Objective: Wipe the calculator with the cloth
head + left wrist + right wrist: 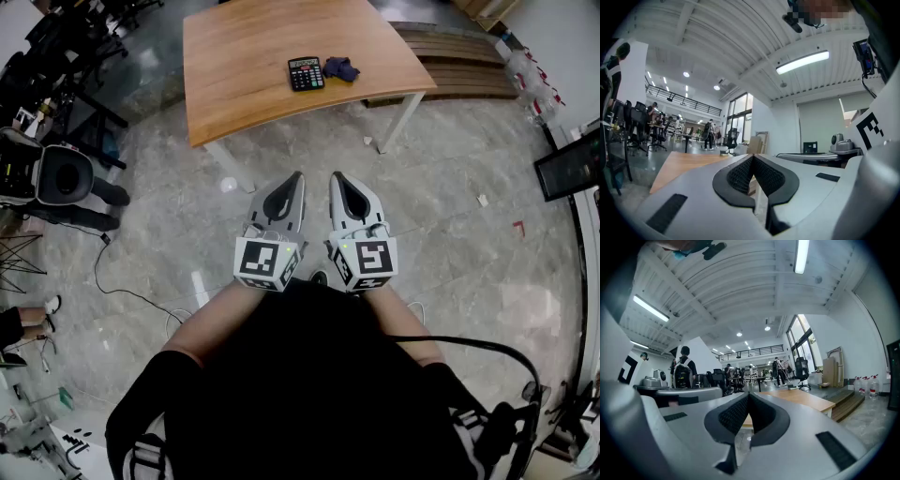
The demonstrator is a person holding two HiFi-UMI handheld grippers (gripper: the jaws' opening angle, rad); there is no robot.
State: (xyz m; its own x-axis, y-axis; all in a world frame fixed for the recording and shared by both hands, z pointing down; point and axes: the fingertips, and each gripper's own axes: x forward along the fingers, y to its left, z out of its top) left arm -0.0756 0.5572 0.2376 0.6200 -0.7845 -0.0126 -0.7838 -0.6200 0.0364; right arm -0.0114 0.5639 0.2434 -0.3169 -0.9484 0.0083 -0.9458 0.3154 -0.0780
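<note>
Left tongs [297,178], grey plastic shells with black mesh-textured pads: closed, nothing between. Right tongs [336,178]: same, closed and empty. Both are side by side over the glossy grey stone floor [450,234]. The black rectangular calculator [306,73] lies flat on the light wooden surface [244,66], with the crumpled dark-blue cloth [341,67] just beside its right edge. Both are well apart from the tongs.

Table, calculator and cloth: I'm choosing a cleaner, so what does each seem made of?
Table: wood or wood-look laminate, matte; grain streaks show. Calculator: probably hard black plastic, given its rigid keyed case. Cloth: soft dark-blue fabric, crumpled in folds.
</note>
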